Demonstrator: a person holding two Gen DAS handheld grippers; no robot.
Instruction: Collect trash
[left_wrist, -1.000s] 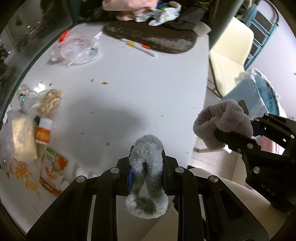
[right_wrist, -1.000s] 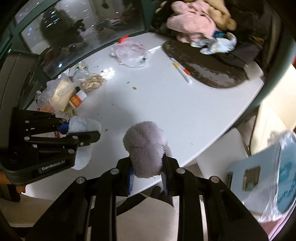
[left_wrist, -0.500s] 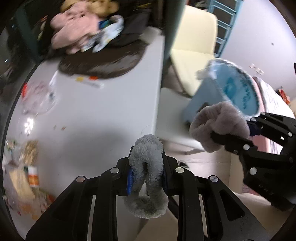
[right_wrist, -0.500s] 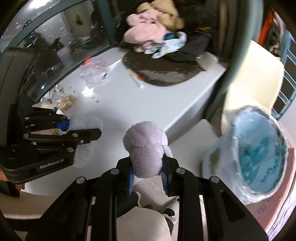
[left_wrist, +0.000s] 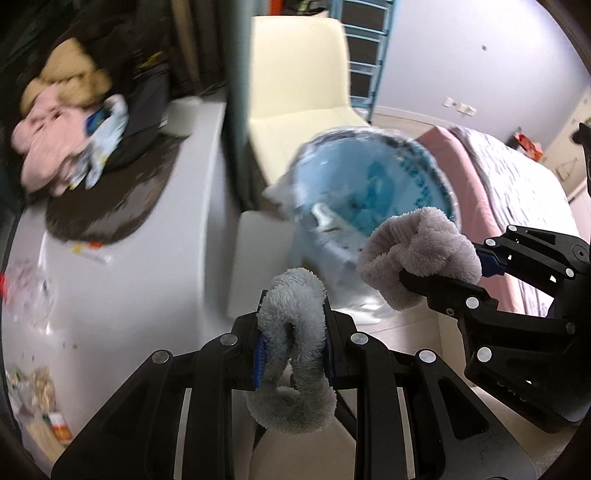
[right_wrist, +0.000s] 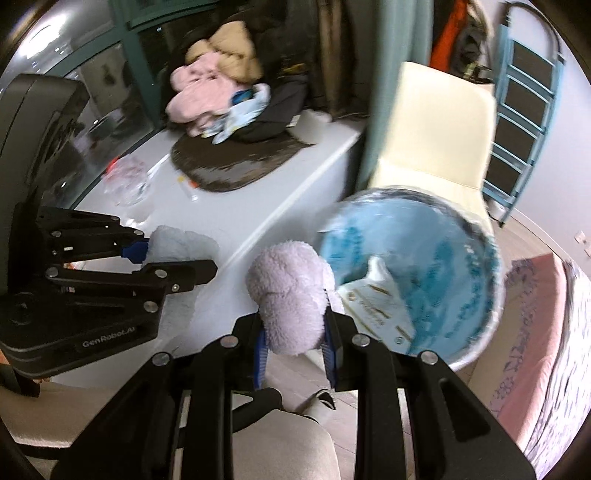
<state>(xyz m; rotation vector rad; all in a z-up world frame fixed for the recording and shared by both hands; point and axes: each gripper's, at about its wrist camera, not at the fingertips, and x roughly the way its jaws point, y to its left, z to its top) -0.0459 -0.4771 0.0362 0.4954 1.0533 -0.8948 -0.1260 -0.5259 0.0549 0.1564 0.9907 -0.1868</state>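
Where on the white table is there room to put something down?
The middle of the table is bare, between the dark mat and its near edge. Crowded spots: the clothes pile behind the mat and the plastic bag.

L hand-held gripper (left_wrist: 293, 356) | blk | silver screws | blue pads

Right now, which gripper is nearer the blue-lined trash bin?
Right. The right gripper, shut on a fluffy lilac sock, sits beside the trash bin rim. The left gripper, holding a pale blue sock, is farther off, over the white table.
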